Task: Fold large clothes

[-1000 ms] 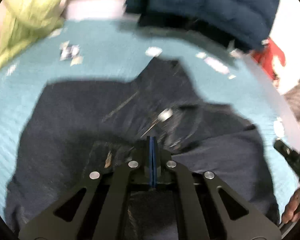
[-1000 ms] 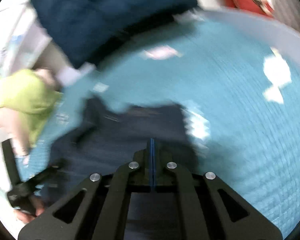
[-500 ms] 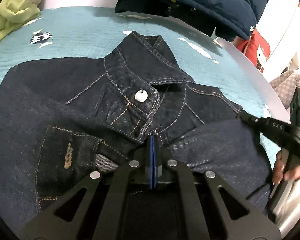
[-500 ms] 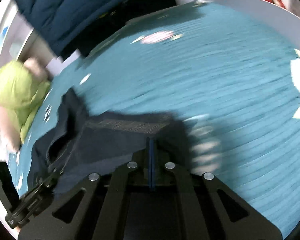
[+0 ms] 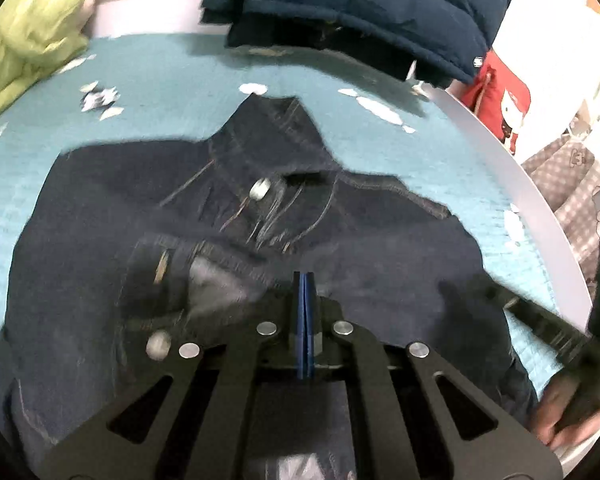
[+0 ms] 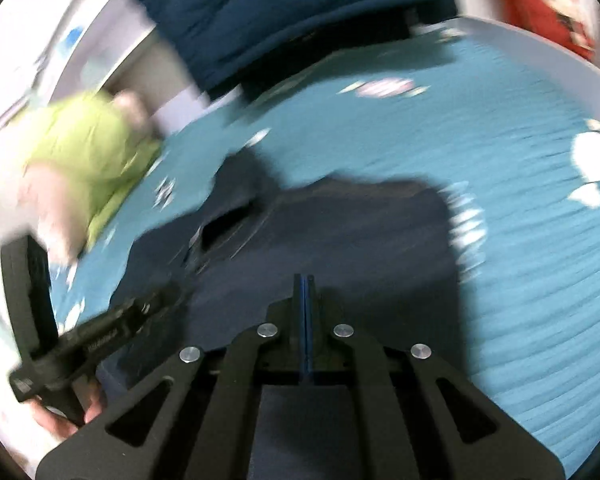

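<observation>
A dark denim jacket (image 5: 100,220) lies front up on the teal bedspread (image 5: 172,72), collar (image 5: 272,120) at the far end, with a metal button (image 5: 260,190) below it. My left gripper (image 5: 304,276) is shut, its tip at a raised fold of the jacket's front. I cannot tell whether cloth is pinched there. In the right wrist view the jacket (image 6: 360,232) is blurred. My right gripper (image 6: 304,278) is shut just over its near part, with no cloth visible between the pads. Each gripper shows at the other view's edge, held by a hand (image 5: 560,420).
A navy puffer coat (image 5: 380,0) hangs over the bed's far end. A light green garment (image 5: 28,40) is heaped at the far left. The bed's white edge (image 5: 520,184) curves along the right, with a red cushion (image 5: 500,96) and checked bedding beyond.
The left wrist view went in close to the collar, then drew back to about where it was. The right wrist view swung, and more of the jacket lies ahead of it. Both grippers stayed shut.
</observation>
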`<state>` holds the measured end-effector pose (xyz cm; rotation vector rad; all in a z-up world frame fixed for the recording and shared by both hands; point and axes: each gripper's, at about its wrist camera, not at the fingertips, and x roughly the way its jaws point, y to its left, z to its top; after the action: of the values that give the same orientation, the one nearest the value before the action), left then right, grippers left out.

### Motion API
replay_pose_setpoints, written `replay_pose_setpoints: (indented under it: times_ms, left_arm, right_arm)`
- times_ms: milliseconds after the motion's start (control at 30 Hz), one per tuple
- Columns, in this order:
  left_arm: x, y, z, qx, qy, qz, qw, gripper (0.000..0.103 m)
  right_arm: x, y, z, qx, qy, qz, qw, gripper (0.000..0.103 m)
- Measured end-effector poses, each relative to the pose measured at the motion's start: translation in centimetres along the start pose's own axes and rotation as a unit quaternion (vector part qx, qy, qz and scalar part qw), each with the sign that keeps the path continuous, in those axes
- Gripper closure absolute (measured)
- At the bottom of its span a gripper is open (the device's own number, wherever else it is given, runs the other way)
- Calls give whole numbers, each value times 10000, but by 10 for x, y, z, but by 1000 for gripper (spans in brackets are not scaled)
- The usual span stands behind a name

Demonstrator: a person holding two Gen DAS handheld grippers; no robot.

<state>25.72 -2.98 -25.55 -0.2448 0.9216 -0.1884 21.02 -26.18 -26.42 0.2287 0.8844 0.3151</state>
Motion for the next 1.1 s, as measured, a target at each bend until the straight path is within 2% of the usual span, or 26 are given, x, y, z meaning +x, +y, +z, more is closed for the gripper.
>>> replay_pose_setpoints:
  times_ms: [67,133,167,200,233,267,333,400,500,567,633,667,733,800,867,933,1000,1100]
  left_arm:
    - [10,17,-12,16,125,357,9993,101]
    - [5,45,-20,-262,33,99,9996,101]
    - [2,52,-19,-357,74,-52,9993,101]
    - [-2,56,-17,-423,97,-75,9990,101]
    - [-5,52,-15,-318,89,95,9994,101]
    - [-8,46,-13,-182,104,271,9994,101]
    - [-15,32,-13,-95,159,427,9989,100]
    - [-24,20,-16,-56,212,266,9994,100]
    - [-30,-3,-28,119,373,272,9989,100]
    - [-26,-9,-39,142,573,288,9978,100]
    - [-17,-5,-49,104,668,395,9969,101]
    - [-14,0,-54,61,674,406,9969,101]
    - [-16,3,-59,134,600,518,9968,101]
    - [-20,1,-62,455,615,707,9946,101]
    - [-25,5,-65,483,682,781,9934,101]
    - [-26,15,-65,236,757,635,9948,101]
    - [-17,18,-67,227,804,598,9947,101]
    - [-13,21,-66,41,805,545,9953,101]
  right_arm:
    - [13,-15,-12,65,86,-508,9987,103]
    - [-3,-52,-21,734,-35,-252,9970,103]
    - [-14,-64,-24,904,-116,-402,9950,103]
    - [-27,-71,-26,916,-227,-988,9906,103]
    - [-37,-79,-27,1000,-290,-1307,9859,103]
    - [-47,-89,-28,1314,-316,-1348,9816,103]
    - [-67,-92,-31,1783,-442,-913,9787,103]
    - [-76,-60,-27,1271,-452,-1014,9857,103]
    - [-74,-23,-25,990,-261,-500,9935,103]
    - [-57,11,-30,689,-54,-318,9971,103]
    - [-38,28,-35,509,175,-361,9979,103]
    - [-28,28,-37,457,302,-482,9973,103]
    - [-13,17,-41,394,518,-1091,9919,103]
    - [-19,-2,-41,792,603,-856,9913,103]
    - [-31,-9,-36,980,618,-1039,9878,103]
    - [-37,-9,-33,955,618,-1488,9823,103]
    - [-23,-23,-37,1283,791,-1379,9789,103]
    - [-21,-34,-42,1612,752,-1158,9772,103]
